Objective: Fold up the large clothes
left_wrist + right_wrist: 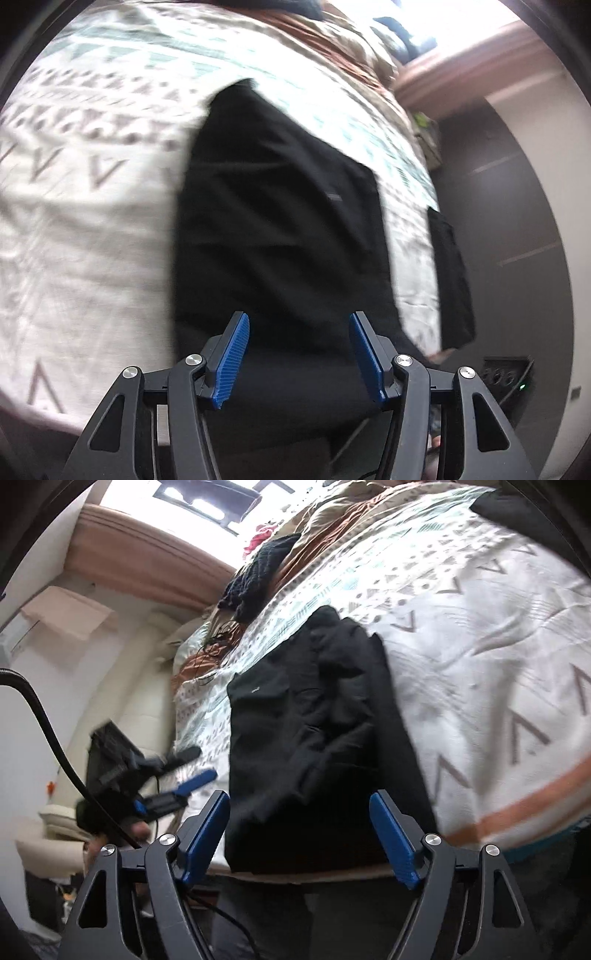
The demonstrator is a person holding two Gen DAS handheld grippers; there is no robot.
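Note:
A large black garment [280,221] lies folded in a long strip on the patterned white bedspread [85,229], reaching the near bed edge. My left gripper [299,325] is open and empty, just above the garment's near end. In the right wrist view the same garment [314,731] lies wrinkled, with a small label near its far left corner. My right gripper [299,805] is open and empty above its near end. The left gripper [173,775] also shows at the left of that view, blurred, with blue fingers apart.
A dark knitted item [258,572] and a brown blanket [332,528] lie at the far end of the bed. A second black cloth [450,280] hangs over the bed's right edge. A pink headboard [472,62], dark floor [517,221] and a power strip [506,376] are beside the bed.

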